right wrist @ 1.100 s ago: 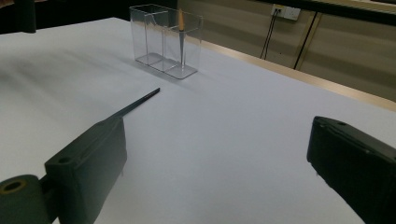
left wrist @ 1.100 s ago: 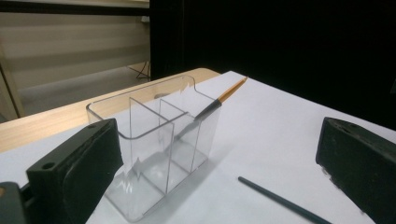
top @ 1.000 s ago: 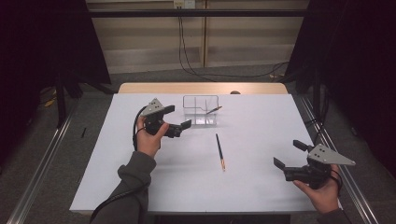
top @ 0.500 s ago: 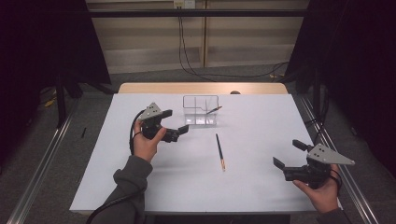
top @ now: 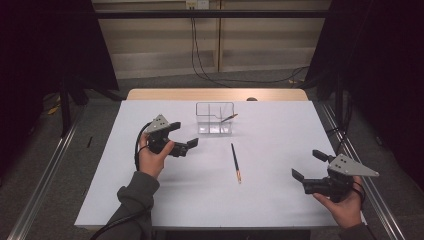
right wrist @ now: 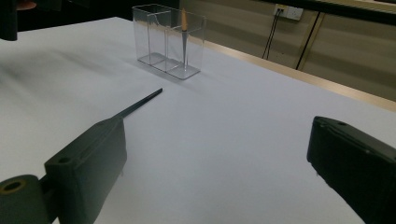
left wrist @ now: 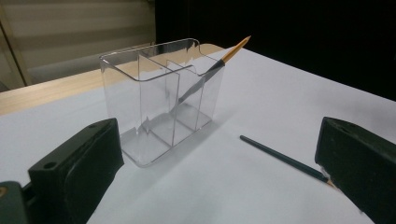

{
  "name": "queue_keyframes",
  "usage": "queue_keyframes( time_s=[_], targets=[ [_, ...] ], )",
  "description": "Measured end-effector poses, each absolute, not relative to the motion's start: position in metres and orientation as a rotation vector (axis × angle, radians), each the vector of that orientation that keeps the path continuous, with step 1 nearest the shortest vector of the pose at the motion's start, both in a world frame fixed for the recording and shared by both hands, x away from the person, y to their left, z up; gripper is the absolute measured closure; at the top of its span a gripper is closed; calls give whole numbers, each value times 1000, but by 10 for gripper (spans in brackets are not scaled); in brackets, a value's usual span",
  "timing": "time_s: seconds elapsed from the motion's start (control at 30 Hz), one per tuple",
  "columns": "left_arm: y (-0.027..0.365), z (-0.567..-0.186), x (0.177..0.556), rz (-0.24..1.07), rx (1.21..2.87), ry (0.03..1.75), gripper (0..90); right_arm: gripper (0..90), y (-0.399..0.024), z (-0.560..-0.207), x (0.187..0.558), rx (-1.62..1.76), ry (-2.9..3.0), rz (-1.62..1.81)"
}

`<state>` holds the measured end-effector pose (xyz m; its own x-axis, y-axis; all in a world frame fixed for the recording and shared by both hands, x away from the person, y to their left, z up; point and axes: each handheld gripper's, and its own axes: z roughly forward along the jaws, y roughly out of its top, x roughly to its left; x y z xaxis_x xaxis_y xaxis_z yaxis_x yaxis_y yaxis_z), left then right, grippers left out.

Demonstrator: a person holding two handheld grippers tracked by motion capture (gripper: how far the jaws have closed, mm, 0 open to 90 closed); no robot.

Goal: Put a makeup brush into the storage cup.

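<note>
We see the loose pencil (top: pixel 235 163) lying flat on the table just in front of the clear organizer (top: pixel 215 119), with the left gripper (top: pixel 182 138) and right gripper (top: pixel 309 165) both spread wide, holding nothing.

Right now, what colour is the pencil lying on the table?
The pencil is dark green, with a pale wooden tip; the left gripper view shows it best.

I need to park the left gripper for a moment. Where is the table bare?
Bare: the white table near its left edge, beside the left gripper, and the near strip between both grippers. Tighter: the middle, with the clear holder and the loose pencil.
</note>
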<state>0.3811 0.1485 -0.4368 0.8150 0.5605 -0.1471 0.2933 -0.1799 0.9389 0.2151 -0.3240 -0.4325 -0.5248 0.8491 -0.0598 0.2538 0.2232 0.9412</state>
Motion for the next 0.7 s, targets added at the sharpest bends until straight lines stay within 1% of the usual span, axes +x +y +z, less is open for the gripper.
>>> queue_keyframes(
  time_s=[0.2,0.27,0.3,0.37,0.47,0.53,0.57,0.7],
  targets=[
    [153,-440,378,284,1800,680,5,43,-325,-433,216,1025,1907,1301],
    [155,-441,378,270,1799,661,4,42,-325,-434,216,1023,1906,1300],
    [156,-441,377,289,1811,678,4,42,-325,-434,216,1026,1907,1299],
    [157,-442,377,269,1811,668,4,42,-325,-434,216,1022,1911,1301],
    [159,-442,374,281,1819,682,4,42,-324,-434,216,1019,1914,1301],
    [161,-443,373,265,1810,674,5,43,-324,-434,216,1021,1914,1301],
    [162,-442,373,287,1822,683,5,42,-325,-434,216,1022,1914,1298],
    [165,-444,371,274,1819,683,4,42,-325,-434,216,1022,1916,1298]
  ],
)
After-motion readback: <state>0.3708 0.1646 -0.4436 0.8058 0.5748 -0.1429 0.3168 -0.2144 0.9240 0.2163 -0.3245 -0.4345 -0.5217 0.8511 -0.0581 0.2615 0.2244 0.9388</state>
